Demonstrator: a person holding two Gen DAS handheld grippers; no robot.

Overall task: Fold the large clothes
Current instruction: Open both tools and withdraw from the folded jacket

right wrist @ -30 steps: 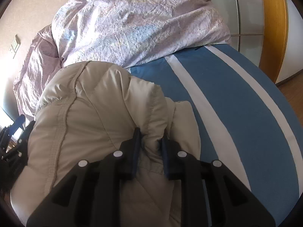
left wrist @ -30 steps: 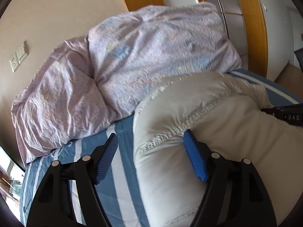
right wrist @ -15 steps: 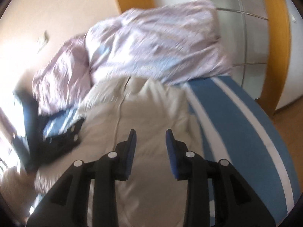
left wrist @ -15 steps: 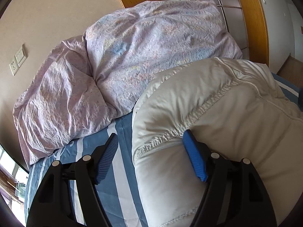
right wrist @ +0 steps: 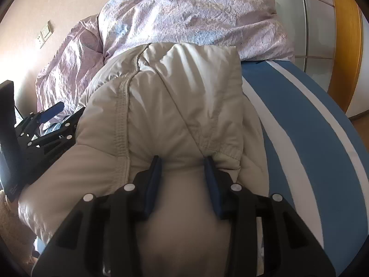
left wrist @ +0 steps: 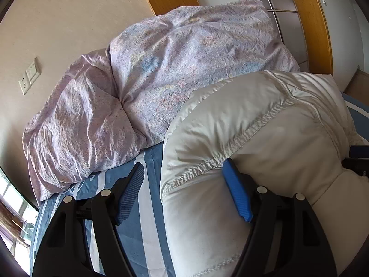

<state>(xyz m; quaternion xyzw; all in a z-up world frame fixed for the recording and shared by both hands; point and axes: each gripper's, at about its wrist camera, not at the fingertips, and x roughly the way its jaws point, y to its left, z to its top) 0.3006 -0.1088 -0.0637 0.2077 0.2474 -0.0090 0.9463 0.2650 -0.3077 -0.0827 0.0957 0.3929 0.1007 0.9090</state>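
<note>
Bedroom scene seen from two wrist cameras. A cream padded jacket [left wrist: 265, 152], bunched and partly folded over itself, lies on a bed sheet [right wrist: 306, 120] striped blue and white; in the left wrist view it fills the field from 2 o'clock round to 6 o'clock, and in the right wrist view it occupies the centre and runs down toward 7 o'clock. A puckered stitched seam [left wrist: 230, 147] crosses the jacket's upper fold. The left gripper [left wrist: 184, 173] stands released, its jaws wide apart: the right-hand blue pad [left wrist: 237, 196] rests against the jacket just below the seam, while the other pad [left wrist: 130, 194] hangs over bare sheet, clear of the fabric. The right gripper [right wrist: 182, 161] has its jaws opening, with a hump of jacket rising between them; whether the pads [right wrist: 153, 180] touch the cloth cannot be told, and the fabric nearest the lens is blurred. Beyond the jacket, at 12 o'clock in both views, a crumpled lilac duvet [left wrist: 161, 80] is heaped against a beige wall [left wrist: 69, 23] that carries a switch plate [left wrist: 30, 76] at 9 o'clock. A wooden frame [left wrist: 316, 23] with pale panels stands at 1 o'clock. In the right wrist view the left gripper appears at 9 o'clock, beside the jacket's edge.
</note>
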